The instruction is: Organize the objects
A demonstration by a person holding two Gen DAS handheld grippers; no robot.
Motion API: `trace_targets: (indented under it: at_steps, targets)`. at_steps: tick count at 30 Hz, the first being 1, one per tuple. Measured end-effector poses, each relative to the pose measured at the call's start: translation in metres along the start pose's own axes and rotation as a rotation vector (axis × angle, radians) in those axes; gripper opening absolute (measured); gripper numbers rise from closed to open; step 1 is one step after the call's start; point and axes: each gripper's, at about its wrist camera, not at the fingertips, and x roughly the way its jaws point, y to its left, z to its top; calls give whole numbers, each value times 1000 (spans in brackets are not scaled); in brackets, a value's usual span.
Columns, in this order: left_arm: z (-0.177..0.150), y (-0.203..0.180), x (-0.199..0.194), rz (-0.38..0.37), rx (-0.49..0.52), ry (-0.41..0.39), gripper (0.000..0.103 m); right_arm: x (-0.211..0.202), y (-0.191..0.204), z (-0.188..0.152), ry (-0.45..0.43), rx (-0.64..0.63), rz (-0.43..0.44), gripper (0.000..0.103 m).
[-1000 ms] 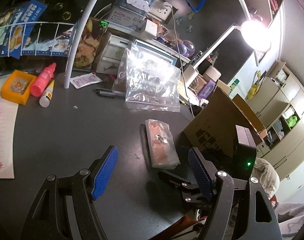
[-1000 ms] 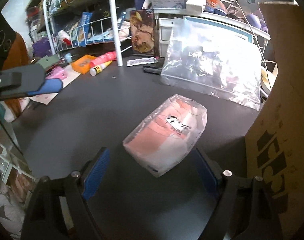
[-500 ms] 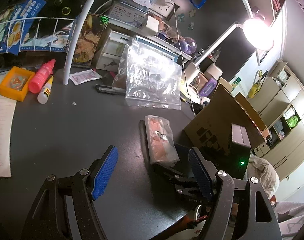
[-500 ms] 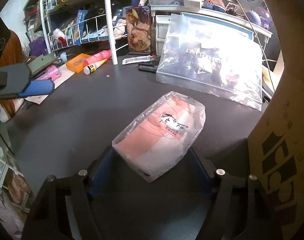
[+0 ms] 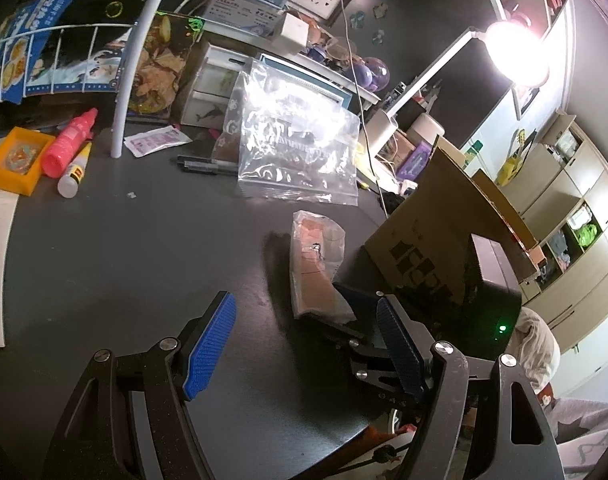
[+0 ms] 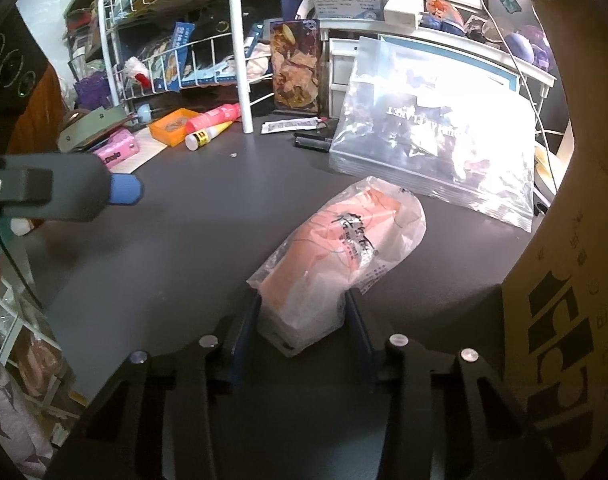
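Note:
A pink packet in clear wrap (image 6: 344,256) lies on the dark table (image 6: 192,248). My right gripper (image 6: 302,316) is shut on the packet's near end, one jaw on each side. The packet also shows in the left wrist view (image 5: 314,264), with the right gripper (image 5: 344,308) at its near end. My left gripper (image 5: 304,332) is open and empty, hovering above the table to the left of the packet. Its blue-tipped finger (image 6: 124,190) shows at the left of the right wrist view.
A large clear zip bag (image 6: 436,152) leans at the back. A cardboard box (image 6: 576,280) stands close on the right. A pink bottle (image 5: 70,142), a glue bottle (image 5: 74,170), an orange tray (image 5: 14,160), pens (image 5: 206,166) and a white rack pole (image 5: 134,80) sit at the back left.
My right gripper moved forward around the pink packet and closed on its near end. The left gripper stayed open and shifted only slightly.

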Motion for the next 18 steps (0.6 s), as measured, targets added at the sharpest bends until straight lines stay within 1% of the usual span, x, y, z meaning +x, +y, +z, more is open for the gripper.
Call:
trace_targets:
  at_steps: [6, 13, 18]
  targets:
    - [1, -11, 3, -8, 17, 6, 71, -16, 10, 5, -28, -38, 54, 38]
    - [-2, -26, 1, -37, 32, 6, 71, -38, 29, 11, -70, -143, 91, 30]
    - [-6, -36, -1, -50, 37, 2, 70, -54, 36, 9, -109, -187, 107, 28]
